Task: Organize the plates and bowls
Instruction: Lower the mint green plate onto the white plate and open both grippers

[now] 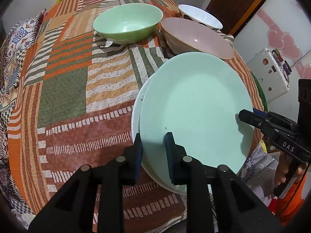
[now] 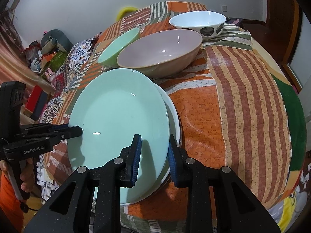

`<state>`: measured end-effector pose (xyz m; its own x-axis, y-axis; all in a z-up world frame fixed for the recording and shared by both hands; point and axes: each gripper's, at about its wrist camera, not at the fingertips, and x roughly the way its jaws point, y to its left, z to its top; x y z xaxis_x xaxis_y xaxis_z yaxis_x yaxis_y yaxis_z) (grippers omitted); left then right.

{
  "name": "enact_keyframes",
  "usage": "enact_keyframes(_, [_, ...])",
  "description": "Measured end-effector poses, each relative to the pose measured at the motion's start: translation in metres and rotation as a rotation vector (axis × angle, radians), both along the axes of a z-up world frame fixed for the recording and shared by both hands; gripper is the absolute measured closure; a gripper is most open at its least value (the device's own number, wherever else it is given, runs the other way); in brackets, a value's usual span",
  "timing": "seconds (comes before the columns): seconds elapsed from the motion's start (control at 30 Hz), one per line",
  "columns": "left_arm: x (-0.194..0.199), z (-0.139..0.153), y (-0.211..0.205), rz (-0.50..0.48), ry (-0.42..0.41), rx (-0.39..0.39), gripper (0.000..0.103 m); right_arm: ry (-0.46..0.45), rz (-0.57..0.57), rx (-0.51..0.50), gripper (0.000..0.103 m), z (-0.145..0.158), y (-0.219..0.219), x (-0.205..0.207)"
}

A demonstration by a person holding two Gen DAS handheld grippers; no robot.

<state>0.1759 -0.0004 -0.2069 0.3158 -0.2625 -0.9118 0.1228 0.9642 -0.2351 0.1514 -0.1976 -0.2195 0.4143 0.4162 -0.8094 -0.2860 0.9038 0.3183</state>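
Both grippers clamped on green plate point(image 1: 194, 104) atop white plate point(image 1: 136, 116), bowls empty

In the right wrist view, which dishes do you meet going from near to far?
Pale green round plate → large pinkish-beige bowl → white bowl with dark oval spots.
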Motion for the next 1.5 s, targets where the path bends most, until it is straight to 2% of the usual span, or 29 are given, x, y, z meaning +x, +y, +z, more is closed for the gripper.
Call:
enact_keyframes(0.3, [-0.002, 0.0, 0.002, -0.01, -0.007, -0.006, 0.082, -0.006, 0.015, -0.015, 0.079, 0.001, 0.002, -0.002])
enact_keyframes(0.5, [0.0, -0.003, 0.008, -0.009, 0.008, -0.049, 0.082, -0.007, 0.022, -0.014, 0.08, 0.002, -0.001, -0.003])
enact_keyframes(0.73, [-0.001, -0.003, 0.01, -0.006, 0.007, -0.057, 0.083, -0.013, 0.022, -0.021, 0.08, 0.004, -0.001, -0.005])
enact_keyframes(0.93, [0.002, -0.005, 0.009, -0.012, 0.013, -0.06, 0.085, -0.035, 0.025, -0.045, 0.077, 0.008, -0.004, -0.007])
enact_keyframes(1.2, [0.0, -0.001, -0.002, -0.032, -0.003, 0.023, 0.085, -0.035, 0.035, -0.041, 0.077, 0.006, 0.001, -0.004])
enact_keyframes(1.3, [-0.003, 0.007, -0.004, -0.031, -0.045, 0.079, 0.085, -0.04, 0.041, -0.03, 0.078, 0.008, 0.0, -0.005])
enact_keyframes(1.4, [-0.006, 0.019, -0.006, -0.044, -0.084, 0.078, 0.085, -0.04, 0.049, -0.04, 0.078, 0.007, 0.002, -0.005])
enact_keyframes(1.5, [-0.009, 0.031, -0.012, -0.063, -0.131, 0.112, 0.084, -0.033, 0.049, -0.032, 0.078, 0.006, 0.002, -0.006])
